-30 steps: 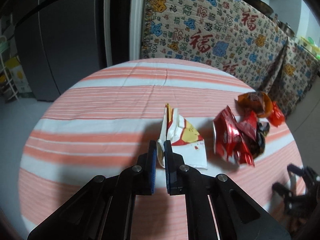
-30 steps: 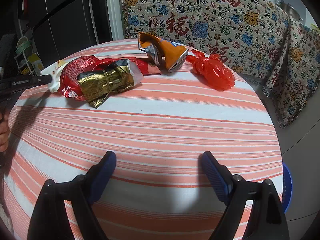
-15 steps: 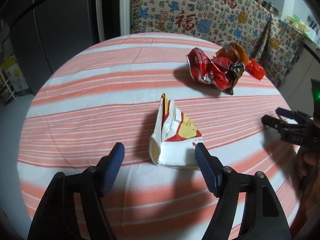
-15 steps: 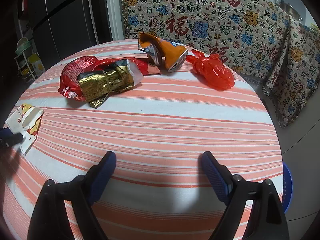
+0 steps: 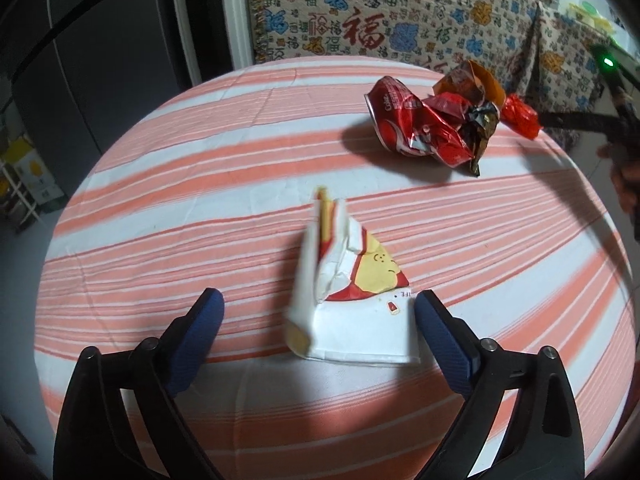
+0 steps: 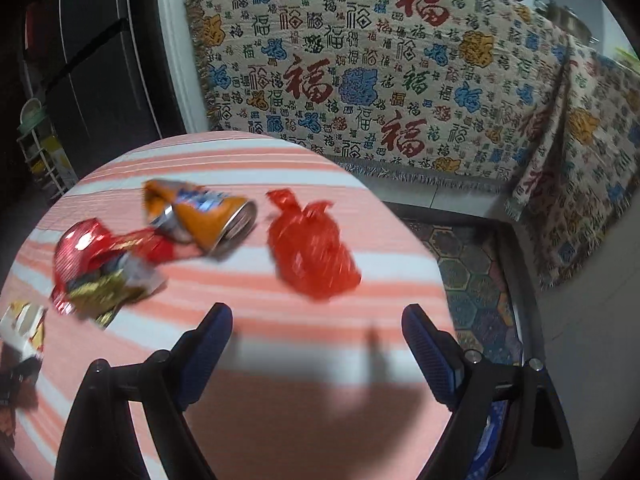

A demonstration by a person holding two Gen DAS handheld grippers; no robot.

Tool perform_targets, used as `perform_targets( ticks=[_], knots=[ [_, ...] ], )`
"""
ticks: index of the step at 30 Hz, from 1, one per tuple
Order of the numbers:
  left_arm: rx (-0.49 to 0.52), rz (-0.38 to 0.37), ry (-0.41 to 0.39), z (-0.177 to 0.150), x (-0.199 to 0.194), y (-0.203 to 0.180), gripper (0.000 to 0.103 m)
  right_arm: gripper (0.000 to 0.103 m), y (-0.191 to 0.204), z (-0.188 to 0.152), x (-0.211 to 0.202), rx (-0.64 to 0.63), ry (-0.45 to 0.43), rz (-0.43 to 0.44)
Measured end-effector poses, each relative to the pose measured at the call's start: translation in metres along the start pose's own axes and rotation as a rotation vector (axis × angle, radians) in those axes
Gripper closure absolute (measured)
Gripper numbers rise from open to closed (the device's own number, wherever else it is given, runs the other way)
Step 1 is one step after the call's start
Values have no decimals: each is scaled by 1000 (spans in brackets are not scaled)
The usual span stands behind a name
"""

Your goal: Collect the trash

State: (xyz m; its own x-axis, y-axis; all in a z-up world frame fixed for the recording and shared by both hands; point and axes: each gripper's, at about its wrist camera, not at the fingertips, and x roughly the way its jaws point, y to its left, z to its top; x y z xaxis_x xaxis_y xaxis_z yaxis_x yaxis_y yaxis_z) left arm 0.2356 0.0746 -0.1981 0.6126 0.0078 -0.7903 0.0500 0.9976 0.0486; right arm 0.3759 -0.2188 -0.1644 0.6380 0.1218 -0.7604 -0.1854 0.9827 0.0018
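A crumpled white, red and yellow paper carton [image 5: 344, 300] lies on the striped round table [image 5: 200, 184], between the wide-open fingers of my left gripper [image 5: 316, 312]; it also shows in the right wrist view [image 6: 22, 328]. A pile of red and gold wrappers [image 5: 424, 128] with a crushed orange can [image 6: 200, 220] lies at the far right. A small red plastic bag [image 6: 312, 252] lies just ahead of my open, empty right gripper [image 6: 316, 328], which shows in the left wrist view [image 5: 580, 120].
A patterned blanket [image 6: 380, 80] covers furniture behind the table. A dark fridge [image 5: 100, 60] stands at the back left. A patterned floor mat [image 6: 472, 264] lies beside the table's right edge. A small rack [image 6: 40, 148] stands at the far left.
My left gripper opened and let go of the paper carton, which now lies on the table. My right gripper moved forward and right toward the red bag.
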Motion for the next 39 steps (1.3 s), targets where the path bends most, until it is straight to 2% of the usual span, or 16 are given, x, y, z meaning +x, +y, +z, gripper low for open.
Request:
perform_targets(
  ticks=[4, 5, 6, 7, 11, 15, 19, 21, 22, 23, 27, 31, 35, 39],
  knots=[
    [2, -7, 3, 1, 2, 3, 3, 16, -1, 23, 43, -31, 67, -11],
    [4, -7, 4, 2, 2, 3, 3, 26, -1, 25, 49, -33, 75, -13],
    [5, -7, 5, 2, 3, 3, 3, 40, -2, 26, 54, -28, 78, -9],
    [5, -7, 6, 2, 3, 3, 2, 62, -2, 23, 54, -23, 87, 2],
    [7, -1, 8, 2, 3, 3, 1, 63, 3, 6, 36, 5, 72, 16],
    [6, 3, 9, 4, 4, 3, 0, 62, 31, -38, -2, -19, 81, -7],
    [1, 5, 10, 2, 3, 5, 0, 60, 76, -91, -36, -31, 57, 34],
    [3, 3, 14, -1, 1, 8, 0, 46, 99, -109, -46, -42, 35, 55],
    [5, 3, 16, -3, -1, 10, 0, 30, 106, -114, -48, -46, 33, 63],
    [7, 0, 20, -5, -3, 13, 0, 22, 112, -120, -49, -49, 40, 74],
    [33, -17, 38, -11, -8, 23, 0, 19, 125, -128, -49, -112, 44, 59],
    [45, -32, 57, -13, -11, 28, 1, 10, 121, -124, -41, -94, 46, 73],
    [78, -61, 86, -15, -15, 27, 1, 8, 123, -123, -39, -85, 41, 67],
    [72, -59, 75, -13, -12, 27, 1, 8, 123, -124, -37, -82, 43, 69]
  ],
)
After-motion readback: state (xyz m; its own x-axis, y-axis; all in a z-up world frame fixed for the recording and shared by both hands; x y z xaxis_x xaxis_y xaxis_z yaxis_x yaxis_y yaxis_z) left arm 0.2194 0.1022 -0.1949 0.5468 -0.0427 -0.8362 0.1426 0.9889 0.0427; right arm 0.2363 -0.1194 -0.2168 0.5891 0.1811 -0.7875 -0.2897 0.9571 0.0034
